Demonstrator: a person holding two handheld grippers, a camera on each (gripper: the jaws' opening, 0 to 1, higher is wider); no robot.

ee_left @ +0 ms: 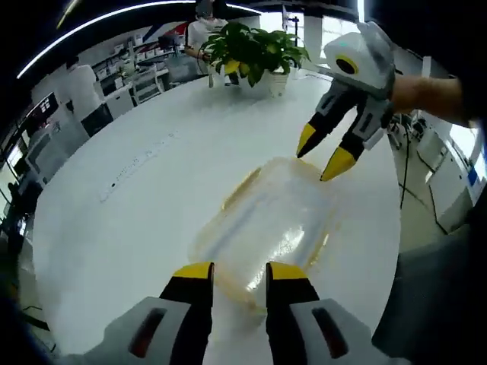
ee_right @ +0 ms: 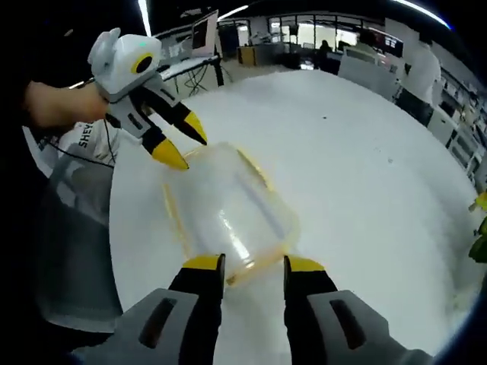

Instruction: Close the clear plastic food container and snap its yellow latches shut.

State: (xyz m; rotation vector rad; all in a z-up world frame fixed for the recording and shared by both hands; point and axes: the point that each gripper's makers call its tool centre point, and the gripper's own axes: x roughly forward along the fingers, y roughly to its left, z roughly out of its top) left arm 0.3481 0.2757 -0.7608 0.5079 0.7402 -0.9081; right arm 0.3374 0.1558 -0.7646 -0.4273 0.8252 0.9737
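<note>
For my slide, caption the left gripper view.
Two open claws, left and right, flank a clear container on a white table.

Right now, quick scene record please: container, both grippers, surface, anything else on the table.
container: clear plastic food container with yellow latches, lid on, lying on the table between the two grippers
left gripper: jaws open, tips at one short end of the container
right gripper: jaws open, tips at the opposite short end
surface: round white table
other: potted green plant at the table's far edge
latch state: cannot tell
</note>
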